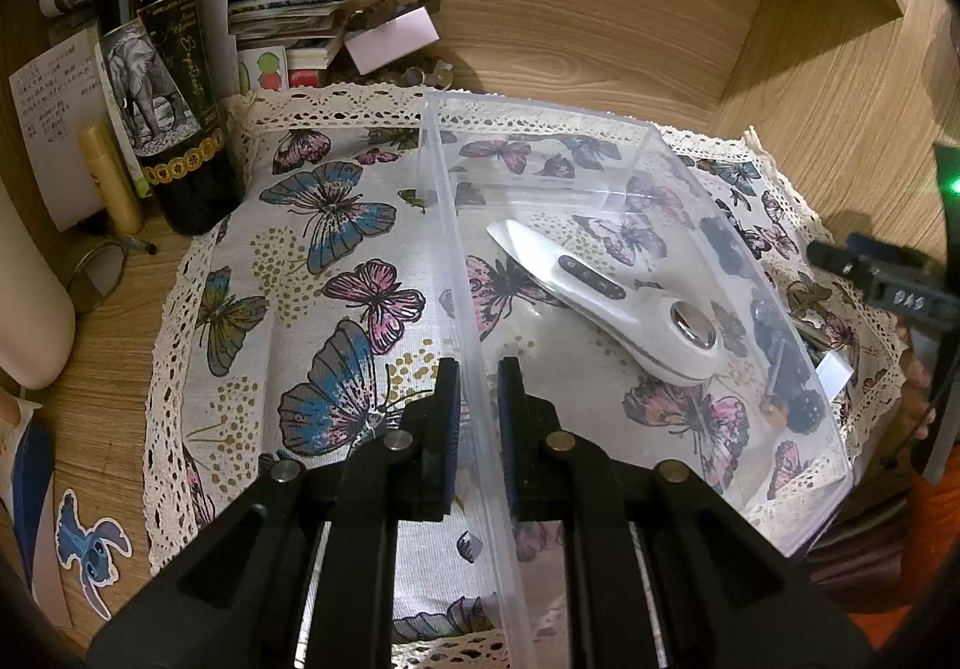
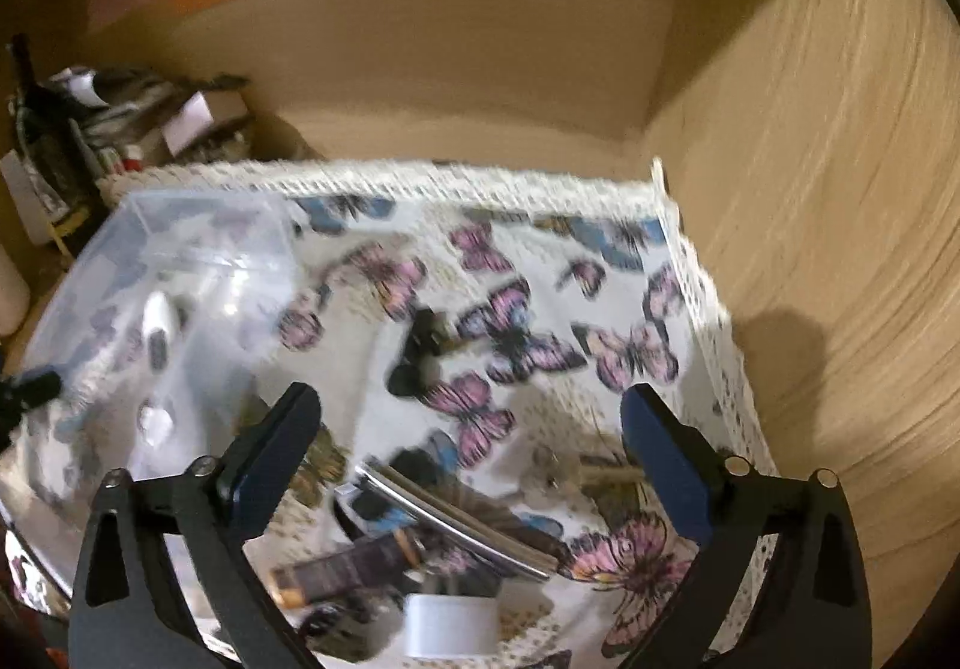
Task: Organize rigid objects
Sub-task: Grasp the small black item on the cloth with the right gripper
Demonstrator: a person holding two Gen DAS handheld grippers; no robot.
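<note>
My left gripper [image 1: 479,399] is shut on the left wall of a clear plastic bin [image 1: 534,106] that stands on a butterfly-print cloth [image 1: 270,369]. A white handheld device [image 1: 612,297] lies inside the bin, and dark small items [image 1: 774,333] rest along its right side. In the blurred right wrist view, my right gripper [image 2: 468,429] is open over the cloth [image 2: 540,261], to the right of the bin [image 2: 180,249], with nothing between its fingers. Under it lie a small black object [image 2: 420,357], a chrome-edged piece [image 2: 456,522], a dark tube [image 2: 354,573] and a white cylinder [image 2: 450,627].
A dark wine bottle [image 1: 171,87], a yellow tube [image 1: 111,177] and a pile of papers and cards [image 1: 288,27] crowd the back left corner. Wooden walls close the back [image 1: 600,9] and the right side [image 2: 840,249]. A blue cartoon sticker [image 1: 90,543] is on the desk's front left.
</note>
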